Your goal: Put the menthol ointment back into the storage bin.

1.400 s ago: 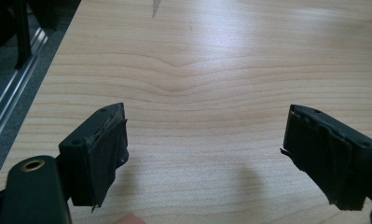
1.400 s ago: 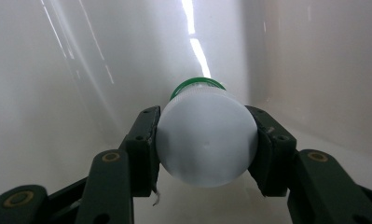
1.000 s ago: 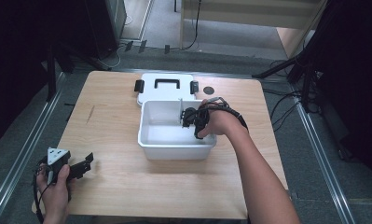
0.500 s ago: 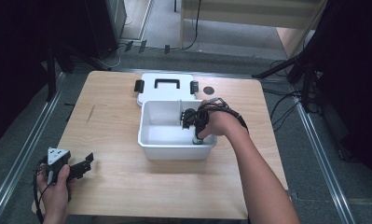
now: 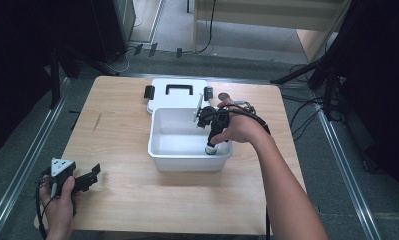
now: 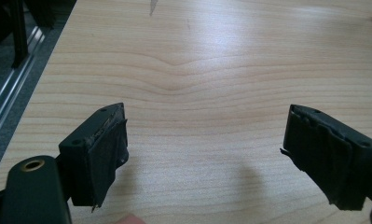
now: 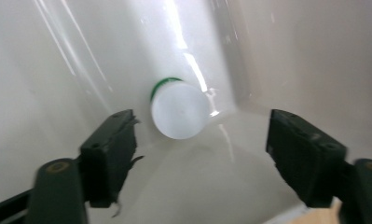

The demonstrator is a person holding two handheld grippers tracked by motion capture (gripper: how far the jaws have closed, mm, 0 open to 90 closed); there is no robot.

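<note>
Two grippers, both spread wide: the left gripper (image 5: 89,176) idles at the table's (image 5: 127,200) near-left corner, the right gripper (image 7: 202,154) hangs over a white-capped bottle (image 7: 180,110) in the tub's (image 5: 187,162) near-right corner. Closing off-centre could topple it.

We see a pale wood-grain counter (image 5: 122,125), a white bin (image 5: 187,160), a white lid (image 5: 174,100) with black handle and latches, and a white-capped, green-rimmed bottle (image 7: 180,109). Both grippers' jaws are black.
</note>
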